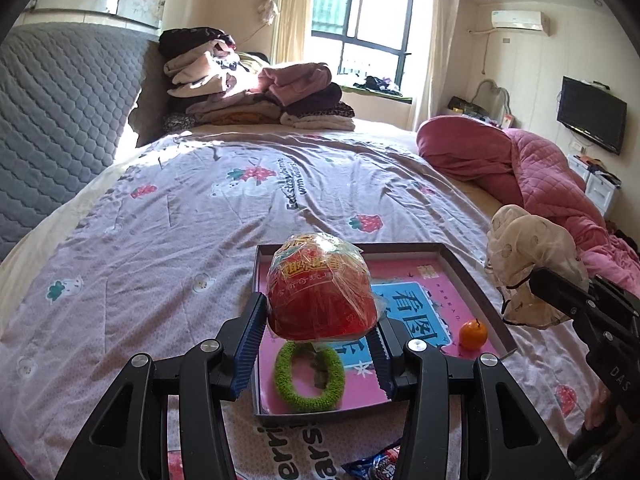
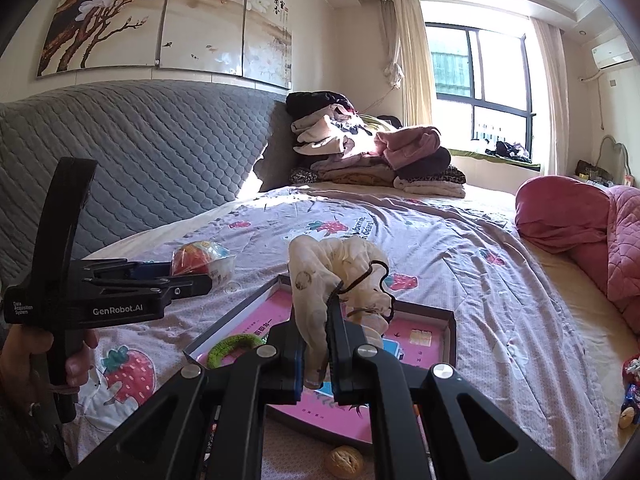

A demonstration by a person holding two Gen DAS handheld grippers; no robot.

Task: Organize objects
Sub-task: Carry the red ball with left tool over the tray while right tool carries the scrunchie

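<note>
My left gripper [image 1: 316,334] is shut on a red plastic-wrapped snack cup [image 1: 322,292], held above the near part of a shallow box with a pink printed floor [image 1: 400,246]. In the box lie a fuzzy green ring [image 1: 310,376] and a small orange [image 1: 473,334]. My right gripper [image 2: 318,344] is shut on a bunched cream cloth with a dark string [image 2: 340,276], held over the box [image 2: 451,332]. The right wrist view shows the left gripper [image 2: 200,276] with the cup [image 2: 200,260] to the left, and the green ring [image 2: 234,346]. At the right of the left wrist view are the right gripper [image 1: 536,280] and cloth [image 1: 528,256].
The box rests on a strawberry-print bedspread [image 1: 200,220]. A walnut [image 2: 344,462] lies in front of the box and a snack packet [image 1: 376,466] near my left gripper. Folded clothes [image 1: 248,84] are stacked by the grey headboard [image 1: 60,120]; a pink quilt [image 1: 532,168] lies right.
</note>
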